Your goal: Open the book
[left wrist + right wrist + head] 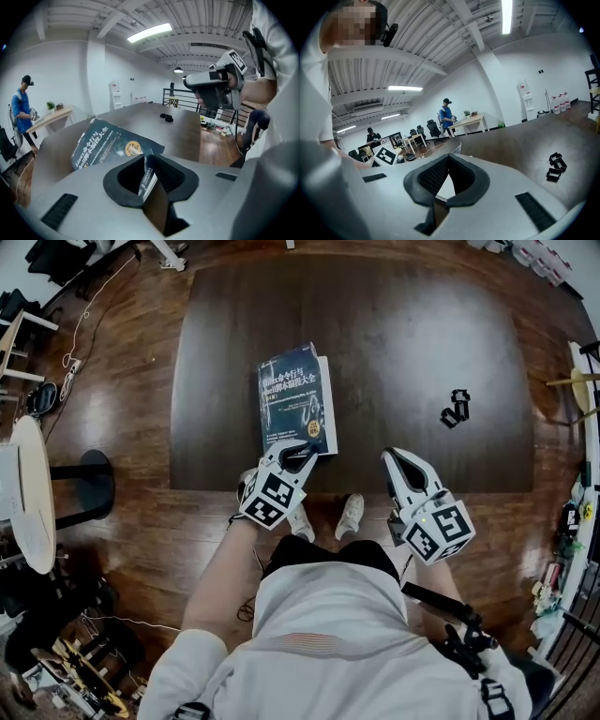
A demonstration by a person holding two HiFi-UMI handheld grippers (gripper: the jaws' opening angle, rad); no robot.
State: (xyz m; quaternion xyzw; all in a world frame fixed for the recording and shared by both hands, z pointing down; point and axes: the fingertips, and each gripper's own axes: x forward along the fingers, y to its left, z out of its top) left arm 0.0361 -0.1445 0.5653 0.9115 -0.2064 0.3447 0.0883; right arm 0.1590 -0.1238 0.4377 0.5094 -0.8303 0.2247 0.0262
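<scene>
The left gripper (302, 452) is pointing down at the near right corner of the book (293, 395). Its jaws are standing slightly apart, and that corner is sitting between them. In the left gripper view a strip of blue cover and white page edge is showing in the gap. The book is lying cover up on the table (422, 343) and stretching away from this gripper's tips, with its near end close to the table's front edge.

The right gripper (396, 457) is hovering to the right of the left one, well apart from the book, with its tips over the table's front edge. Its jaw tips are meeting and are pinching nothing.

A small black part (456, 409) is lying on the table beyond the right gripper and a little to its right, well apart from both grippers and the book.

The person's shoes (351, 516) are showing on the floor, below and between the two grippers.
</scene>
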